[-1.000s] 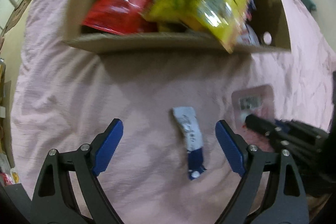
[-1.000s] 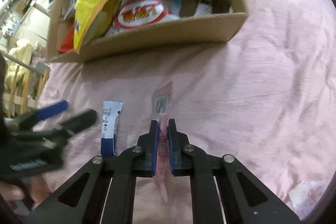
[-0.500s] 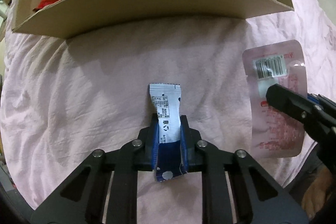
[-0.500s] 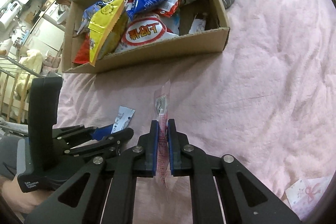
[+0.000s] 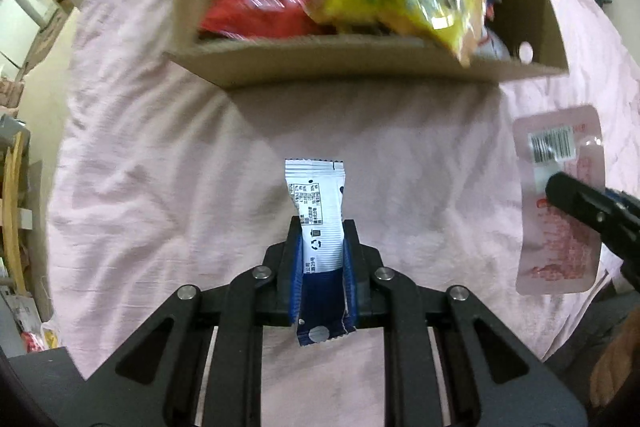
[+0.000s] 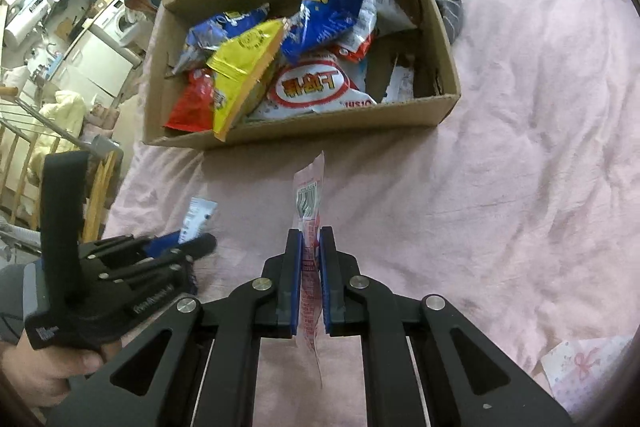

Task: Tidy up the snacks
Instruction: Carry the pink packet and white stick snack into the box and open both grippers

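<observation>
A white-and-blue sachet (image 5: 318, 223) is clamped in the left gripper (image 5: 320, 267), a pink packet (image 6: 309, 227) in the right gripper (image 6: 310, 279); the cardboard box (image 6: 304, 125) lies straight ahead, nearer the bed's far edge.

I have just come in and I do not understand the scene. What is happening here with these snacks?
A person is tidying snacks on a pink bedsheet, with a gripper in each hand. The left gripper is shut on a white and blue packet. The right gripper is shut on a flat pink packet, held edge-on. Both packets are held in front of the cardboard box, which already holds several snack bags.
</observation>
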Action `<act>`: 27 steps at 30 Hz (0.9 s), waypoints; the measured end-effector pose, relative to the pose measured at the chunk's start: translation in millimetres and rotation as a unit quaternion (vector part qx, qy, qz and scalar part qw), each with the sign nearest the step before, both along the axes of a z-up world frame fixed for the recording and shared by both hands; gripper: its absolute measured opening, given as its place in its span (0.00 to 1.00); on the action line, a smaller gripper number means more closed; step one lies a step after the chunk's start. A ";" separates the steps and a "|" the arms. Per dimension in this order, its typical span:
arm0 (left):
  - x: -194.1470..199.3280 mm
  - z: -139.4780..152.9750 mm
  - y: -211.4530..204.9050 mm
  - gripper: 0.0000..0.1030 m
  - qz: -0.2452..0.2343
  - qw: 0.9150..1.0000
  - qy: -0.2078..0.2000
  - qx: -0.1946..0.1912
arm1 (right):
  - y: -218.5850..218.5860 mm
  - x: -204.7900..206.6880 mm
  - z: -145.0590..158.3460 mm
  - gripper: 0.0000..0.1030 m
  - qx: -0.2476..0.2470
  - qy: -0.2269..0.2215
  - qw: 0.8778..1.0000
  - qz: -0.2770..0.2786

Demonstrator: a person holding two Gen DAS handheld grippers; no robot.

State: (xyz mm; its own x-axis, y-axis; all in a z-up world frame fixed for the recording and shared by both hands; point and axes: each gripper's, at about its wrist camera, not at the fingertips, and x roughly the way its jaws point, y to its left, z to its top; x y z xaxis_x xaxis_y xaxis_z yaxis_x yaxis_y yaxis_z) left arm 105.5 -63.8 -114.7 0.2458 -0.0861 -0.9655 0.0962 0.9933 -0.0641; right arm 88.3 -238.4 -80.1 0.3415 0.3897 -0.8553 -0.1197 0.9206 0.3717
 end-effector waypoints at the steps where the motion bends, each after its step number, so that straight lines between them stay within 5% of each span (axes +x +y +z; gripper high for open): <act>1: -0.6 5.9 3.1 0.14 0.002 1.000 -0.009 0.001 | -0.2 -0.3 3.0 0.08 0.005 -0.002 1.000 -0.002; 12: 8.0 68.6 21.5 0.14 0.011 0.996 -0.085 -0.016 | -6.0 -6.0 48.6 0.08 0.037 -0.058 0.998 -0.007; 27: 53.4 159.6 47.4 0.14 0.015 0.977 -0.210 -0.025 | -58.7 39.0 118.1 0.08 0.072 -0.136 0.985 -0.080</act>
State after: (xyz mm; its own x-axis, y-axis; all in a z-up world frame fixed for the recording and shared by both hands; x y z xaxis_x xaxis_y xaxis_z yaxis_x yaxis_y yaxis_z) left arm 158.8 -16.4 44.9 0.6224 -0.1177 -0.7738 0.0958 0.9926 -0.0740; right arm 127.3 -297.1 38.0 0.6170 0.4221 -0.6642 -0.0892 0.8761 0.4738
